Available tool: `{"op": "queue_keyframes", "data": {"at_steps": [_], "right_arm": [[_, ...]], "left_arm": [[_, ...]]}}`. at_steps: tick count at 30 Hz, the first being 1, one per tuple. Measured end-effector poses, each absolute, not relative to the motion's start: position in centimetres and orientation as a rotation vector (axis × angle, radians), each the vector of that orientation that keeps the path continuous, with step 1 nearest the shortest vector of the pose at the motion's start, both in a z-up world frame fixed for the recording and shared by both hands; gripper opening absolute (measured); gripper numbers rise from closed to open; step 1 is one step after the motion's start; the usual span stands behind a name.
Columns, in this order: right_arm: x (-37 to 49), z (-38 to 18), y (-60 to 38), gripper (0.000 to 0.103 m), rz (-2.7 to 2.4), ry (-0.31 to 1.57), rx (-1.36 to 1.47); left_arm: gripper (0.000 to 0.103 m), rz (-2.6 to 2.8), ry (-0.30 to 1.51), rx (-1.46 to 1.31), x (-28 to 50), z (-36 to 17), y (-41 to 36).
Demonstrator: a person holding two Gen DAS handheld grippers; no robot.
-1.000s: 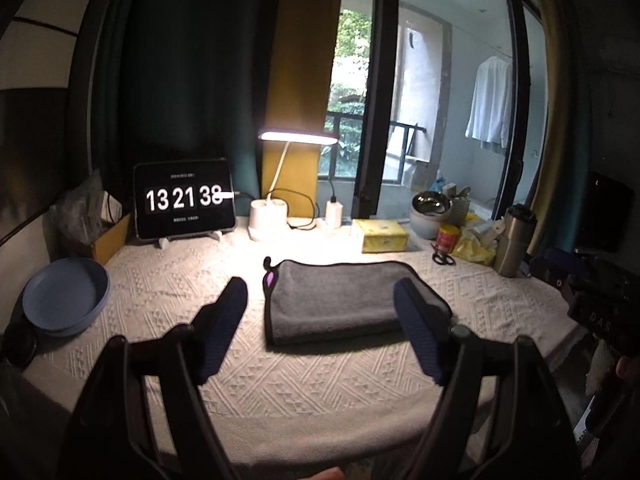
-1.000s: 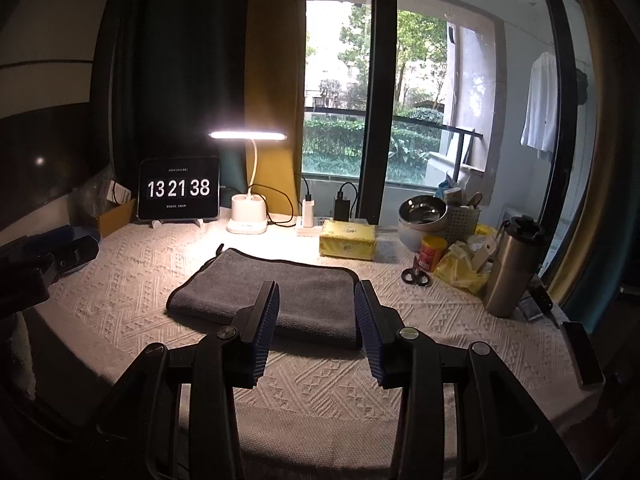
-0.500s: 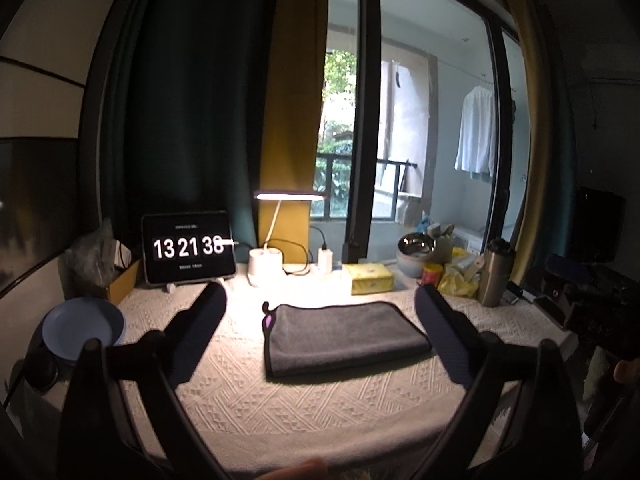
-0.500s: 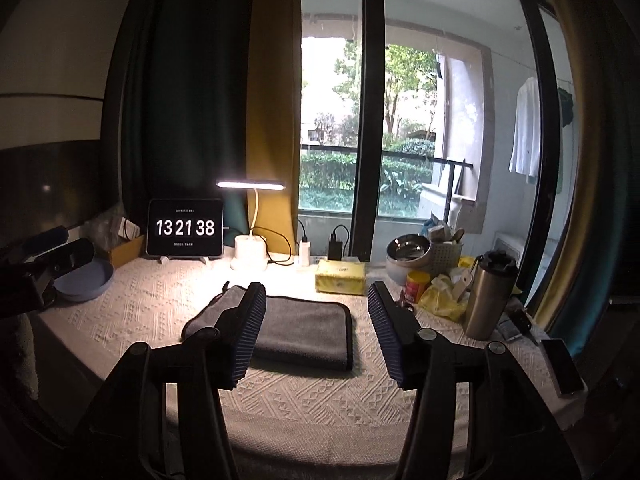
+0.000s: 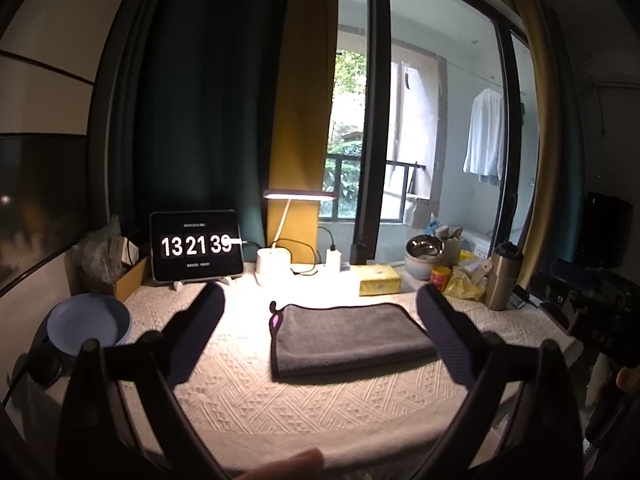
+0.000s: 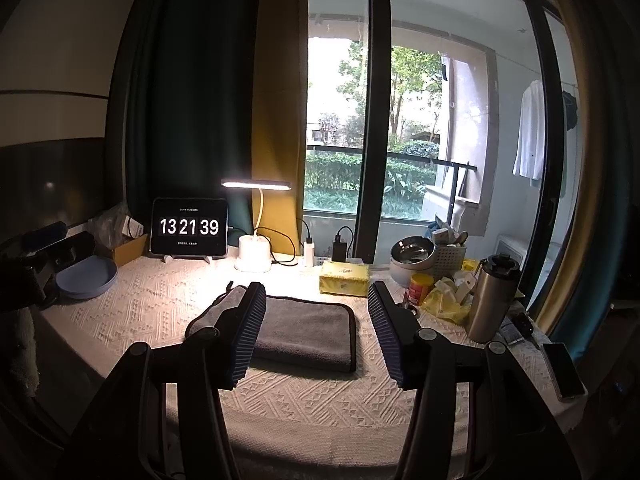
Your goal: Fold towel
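Note:
A grey towel point(image 5: 350, 338) lies folded into a flat rectangle on the white textured tablecloth point(image 5: 280, 400); a small purple tag shows at its far left corner. It also shows in the right wrist view point(image 6: 304, 332). My left gripper point(image 5: 320, 336) is open and empty, held back from the towel above the table's near edge. My right gripper point(image 6: 316, 332) is open and empty, also drawn back, its left finger covering the towel's left part.
A tablet clock point(image 5: 196, 246), a lit desk lamp point(image 5: 274, 266), a yellow tissue box point(image 5: 378, 280), a steel bowl, clutter and a steel flask point(image 5: 502, 276) line the back. A blue plate point(image 5: 86, 322) sits at left. A phone point(image 6: 564, 370) lies at right.
Both grippers have pulled back and up from the towel, so more of the room shows. The right gripper's fingers have opened wider. The towel has not moved.

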State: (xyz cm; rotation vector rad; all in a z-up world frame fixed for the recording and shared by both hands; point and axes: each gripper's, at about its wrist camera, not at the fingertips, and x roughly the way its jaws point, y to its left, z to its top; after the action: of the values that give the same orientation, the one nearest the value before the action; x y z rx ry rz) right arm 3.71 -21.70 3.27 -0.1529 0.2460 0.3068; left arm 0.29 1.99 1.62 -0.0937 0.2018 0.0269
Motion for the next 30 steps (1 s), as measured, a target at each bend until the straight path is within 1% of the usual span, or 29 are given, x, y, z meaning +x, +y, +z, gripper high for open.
{"op": "queue_keyframes", "data": {"at_steps": [30], "right_arm": [[4.04, 2.76, -21.53, 0.056, 0.314, 0.26, -0.158]], "left_arm": [[0.098, 0.023, 0.21, -0.094, 0.61, 0.97, 1.89]]}}
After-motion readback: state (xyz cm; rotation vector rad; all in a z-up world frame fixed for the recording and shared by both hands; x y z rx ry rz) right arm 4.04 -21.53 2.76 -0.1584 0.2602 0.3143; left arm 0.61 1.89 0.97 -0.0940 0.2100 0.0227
